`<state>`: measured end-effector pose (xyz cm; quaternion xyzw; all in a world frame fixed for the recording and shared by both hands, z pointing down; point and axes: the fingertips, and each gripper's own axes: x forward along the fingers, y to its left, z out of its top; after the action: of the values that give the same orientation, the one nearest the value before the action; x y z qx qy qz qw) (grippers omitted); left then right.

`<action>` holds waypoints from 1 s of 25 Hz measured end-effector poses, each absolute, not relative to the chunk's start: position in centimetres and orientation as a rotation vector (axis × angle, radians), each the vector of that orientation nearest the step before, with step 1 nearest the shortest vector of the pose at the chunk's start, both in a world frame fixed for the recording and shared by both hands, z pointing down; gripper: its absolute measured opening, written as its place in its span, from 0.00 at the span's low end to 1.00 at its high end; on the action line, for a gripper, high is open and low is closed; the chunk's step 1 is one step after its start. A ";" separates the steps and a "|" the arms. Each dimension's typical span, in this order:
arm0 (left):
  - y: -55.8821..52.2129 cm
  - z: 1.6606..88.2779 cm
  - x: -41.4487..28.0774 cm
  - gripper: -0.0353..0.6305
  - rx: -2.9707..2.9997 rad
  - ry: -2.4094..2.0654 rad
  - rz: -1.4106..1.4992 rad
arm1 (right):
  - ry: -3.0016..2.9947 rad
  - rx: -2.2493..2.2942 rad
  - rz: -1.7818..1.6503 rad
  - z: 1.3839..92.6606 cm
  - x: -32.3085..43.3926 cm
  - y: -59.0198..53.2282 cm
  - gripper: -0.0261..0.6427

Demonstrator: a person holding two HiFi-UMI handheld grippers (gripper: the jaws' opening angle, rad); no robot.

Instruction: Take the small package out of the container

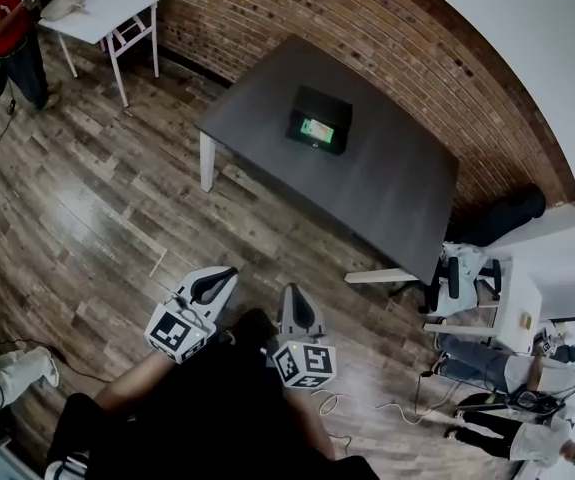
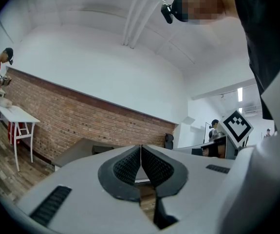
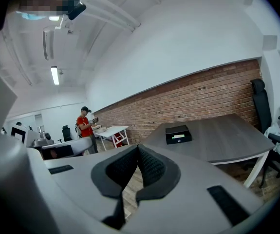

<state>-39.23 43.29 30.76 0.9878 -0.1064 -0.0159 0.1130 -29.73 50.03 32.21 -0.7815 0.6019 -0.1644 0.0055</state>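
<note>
A black box-like container (image 1: 319, 118) with a green label lies on the dark grey table (image 1: 387, 178), far ahead of me. In the right gripper view the container (image 3: 178, 134) sits on the table (image 3: 227, 140) beyond the jaws. No small package shows from here. My left gripper (image 1: 225, 274) is over the wooden floor, well short of the table, its pads (image 2: 130, 164) meeting with nothing between them. Beside it my right gripper (image 1: 294, 293) is shut and empty too, pads (image 3: 150, 166) touching. In the left gripper view only the table's near end (image 2: 81, 150) shows.
A small white table (image 1: 107, 8) stands at the far left by the brick wall, with a person in a red top (image 1: 7, 28) next to it. An office chair (image 1: 462, 278) stands by the dark table's right end. People sit at white desks (image 1: 542, 288) on the right. Cables lie on the floor.
</note>
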 end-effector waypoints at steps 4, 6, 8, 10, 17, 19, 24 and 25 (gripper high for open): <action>42.7 31.2 -39.3 0.11 2.882 -0.304 -0.046 | 1.884 -2.451 -0.523 32.4 -29.7 49.4 0.08; 42.1 31.7 -38.9 0.11 2.869 -0.304 -0.035 | 1.890 -2.444 -0.532 32.7 -29.3 48.7 0.08; 41.4 32.3 -38.5 0.11 2.860 -0.307 -0.020 | 1.900 -2.434 -0.538 33.0 -29.0 47.8 0.08; 40.7 32.5 -38.3 0.11 2.863 -0.313 -0.013 | 1.913 -2.422 -0.533 33.1 -28.8 46.8 0.08; 36.6 32.4 -35.5 0.11 2.875 -0.352 0.007 | 1.939 -2.399 -0.527 33.3 -25.5 42.6 0.08; 35.6 32.5 -34.4 0.11 2.875 -0.356 0.011 | 1.939 -2.400 -0.525 33.4 -24.3 41.5 0.08; 32.7 33.0 -30.2 0.11 2.864 -0.337 0.014 | 1.936 -2.395 -0.540 33.7 -20.5 38.3 0.08; 32.0 33.2 -29.1 0.11 2.864 -0.332 0.016 | 1.935 -2.392 -0.539 33.7 -19.6 37.5 0.08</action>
<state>-29.14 32.04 33.16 0.9851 -0.1143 0.0056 0.1287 -19.61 37.49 33.73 -0.7658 0.6195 -0.1726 0.0090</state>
